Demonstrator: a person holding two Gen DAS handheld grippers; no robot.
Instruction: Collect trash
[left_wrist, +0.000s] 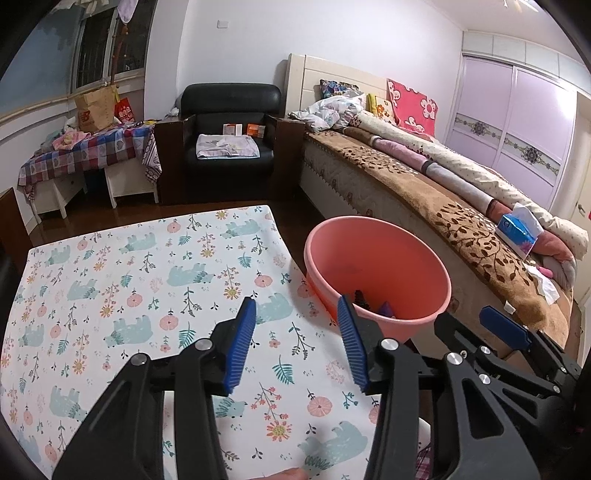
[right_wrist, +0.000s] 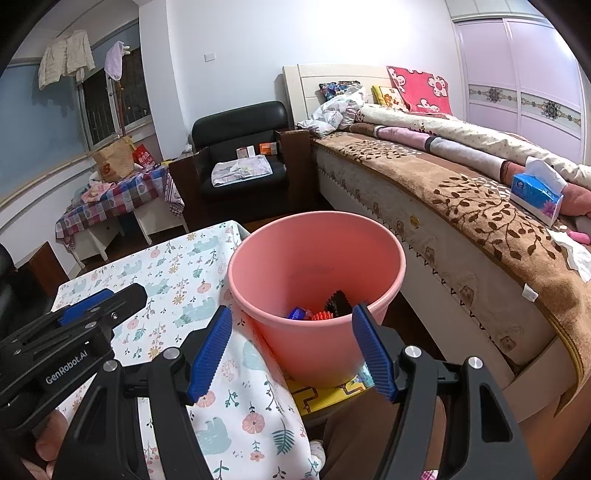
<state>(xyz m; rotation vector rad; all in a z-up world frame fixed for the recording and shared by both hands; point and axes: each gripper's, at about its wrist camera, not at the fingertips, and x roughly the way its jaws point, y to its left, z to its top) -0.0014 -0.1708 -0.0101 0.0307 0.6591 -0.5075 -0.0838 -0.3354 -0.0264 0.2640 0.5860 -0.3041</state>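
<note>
Right now both grippers are wide open and hold nothing. The left gripper (left_wrist: 297, 341) sits low in the middle of its own view, over the table (left_wrist: 110, 288) with its cloth of bears and flowers. The right gripper (right_wrist: 291, 350) shows low in the middle of its own view too, and it points at the pink bucket (right_wrist: 314, 295). In the left view it also pokes in at the lower right (left_wrist: 504, 326).

The bucket stands just beside the table edge, between the table and the bed (right_wrist: 461, 206). It rests on a yellow patterned thing that I cannot make out. Down at the bottom of the bucket lies the trash (right_wrist: 319, 312): something blue, something orange and something black with bumps.

A blue tissue pack (right_wrist: 537, 195) lies on the bed at the right of the frame. A black armchair (right_wrist: 243, 147) stands behind, in the upper middle.
</note>
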